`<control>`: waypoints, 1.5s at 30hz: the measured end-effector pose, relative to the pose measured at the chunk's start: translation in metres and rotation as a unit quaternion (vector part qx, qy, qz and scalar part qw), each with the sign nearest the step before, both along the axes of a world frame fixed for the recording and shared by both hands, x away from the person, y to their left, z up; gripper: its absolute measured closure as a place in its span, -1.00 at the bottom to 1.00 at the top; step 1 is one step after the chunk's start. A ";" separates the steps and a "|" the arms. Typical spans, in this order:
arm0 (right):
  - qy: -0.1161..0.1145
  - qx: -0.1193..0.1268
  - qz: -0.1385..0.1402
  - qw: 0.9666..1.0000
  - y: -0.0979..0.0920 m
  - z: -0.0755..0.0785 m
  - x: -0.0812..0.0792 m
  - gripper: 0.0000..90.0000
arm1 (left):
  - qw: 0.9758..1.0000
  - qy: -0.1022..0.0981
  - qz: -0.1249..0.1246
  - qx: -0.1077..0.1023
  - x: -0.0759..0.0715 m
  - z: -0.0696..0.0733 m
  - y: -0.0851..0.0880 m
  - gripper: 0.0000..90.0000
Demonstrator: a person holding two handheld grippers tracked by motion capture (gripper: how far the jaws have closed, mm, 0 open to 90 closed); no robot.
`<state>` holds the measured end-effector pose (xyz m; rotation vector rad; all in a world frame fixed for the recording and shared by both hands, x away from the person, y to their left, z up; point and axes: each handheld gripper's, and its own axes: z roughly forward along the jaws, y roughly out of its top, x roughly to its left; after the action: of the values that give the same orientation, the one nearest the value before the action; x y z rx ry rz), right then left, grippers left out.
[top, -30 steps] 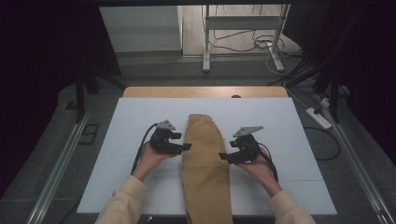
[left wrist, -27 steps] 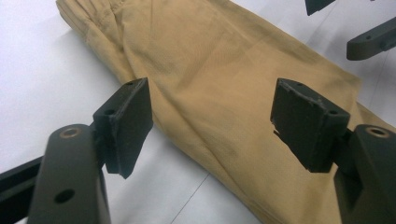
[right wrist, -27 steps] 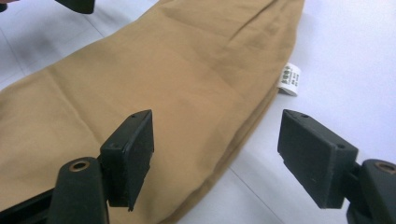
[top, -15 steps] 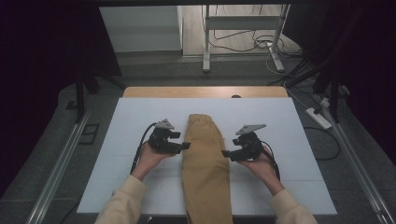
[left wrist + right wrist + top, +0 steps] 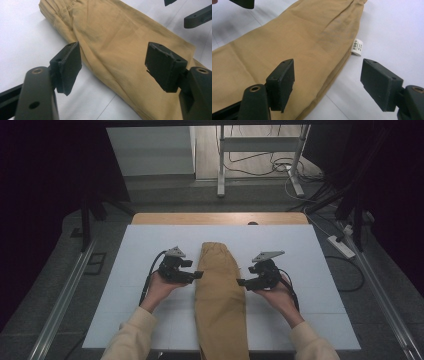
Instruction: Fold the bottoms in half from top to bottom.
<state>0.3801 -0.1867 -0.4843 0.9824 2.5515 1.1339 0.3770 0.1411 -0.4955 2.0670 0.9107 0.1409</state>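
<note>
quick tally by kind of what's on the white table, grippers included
tan trousers: 1
white label on the trousers: 1
left gripper, jaws open: 1
right gripper, jaws open: 1
total: 4

Carrying one item: white table top (image 5: 150, 320), wooden strip (image 5: 220, 218) showing along far edge. Lying lengthwise at centre: folded tan trousers (image 5: 220, 295), overhanging near edge, white label (image 5: 357, 47) resting on surface.
</note>
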 end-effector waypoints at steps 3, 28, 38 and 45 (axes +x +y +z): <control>0.001 0.001 -0.001 1.000 0.002 0.000 0.003 -0.38 | 1.000 -0.001 0.002 0.001 0.002 0.001 0.000 -0.36; 0.025 0.008 -0.024 0.999 0.027 -0.010 0.067 -0.37 | 0.999 0.031 0.037 0.024 0.058 -0.011 -0.006 -0.36; 0.028 0.017 -0.038 0.999 0.039 -0.017 0.088 -0.30 | 0.998 0.038 0.051 0.028 0.069 -0.020 -0.006 -0.39; 0.037 0.000 -0.048 0.998 0.047 -0.028 0.101 -0.29 | 0.996 0.049 0.057 0.039 0.077 -0.028 -0.010 -0.38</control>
<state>0.4811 -0.1395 -0.5123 1.1535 2.5296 1.0904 0.4537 0.1306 -0.5232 2.1098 1.0997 0.1376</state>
